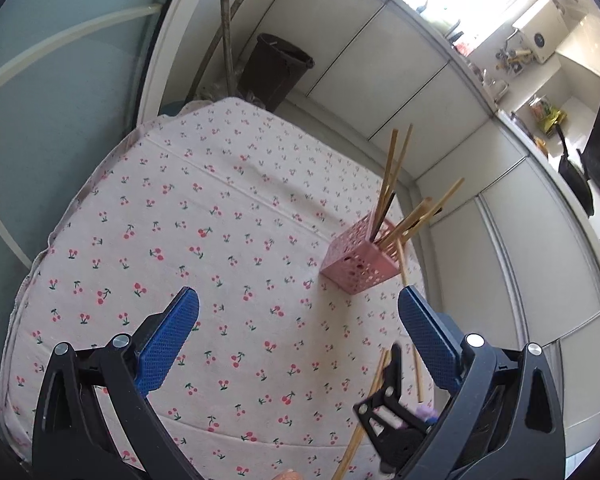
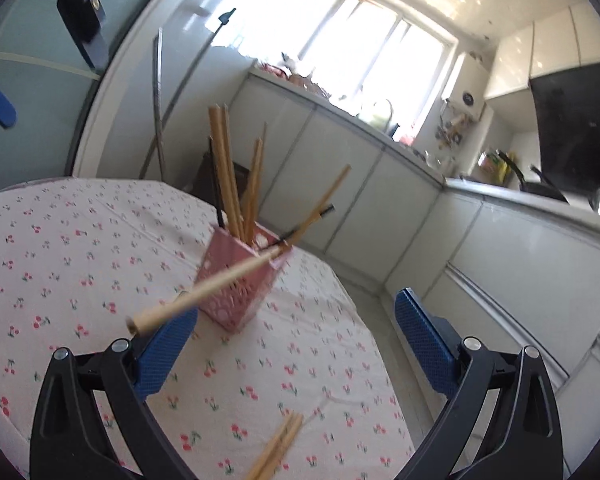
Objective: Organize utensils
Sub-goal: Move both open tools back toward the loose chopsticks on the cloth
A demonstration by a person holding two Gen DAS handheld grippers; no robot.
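Observation:
A pink perforated holder (image 1: 358, 262) stands near the right edge of the cherry-print table (image 1: 204, 240) and holds several wooden chopsticks (image 1: 396, 164). It also shows in the right wrist view (image 2: 236, 280). My left gripper (image 1: 298, 332) is open and empty above the cloth. My right gripper (image 2: 296, 324) is open. One chopstick (image 2: 204, 292) leans from the holder's rim towards my right gripper's left finger (image 2: 164, 356), blurred; I cannot tell whether it touches. Loose chopsticks (image 2: 278, 450) lie on the cloth below; they also show in the left wrist view (image 1: 366, 412).
White cabinets (image 2: 380, 208) and a counter with kitchen items run along the right. A dark bin (image 1: 276, 70) and metal poles (image 1: 226, 24) stand beyond the table's far edge. The table's right edge drops off just past the holder.

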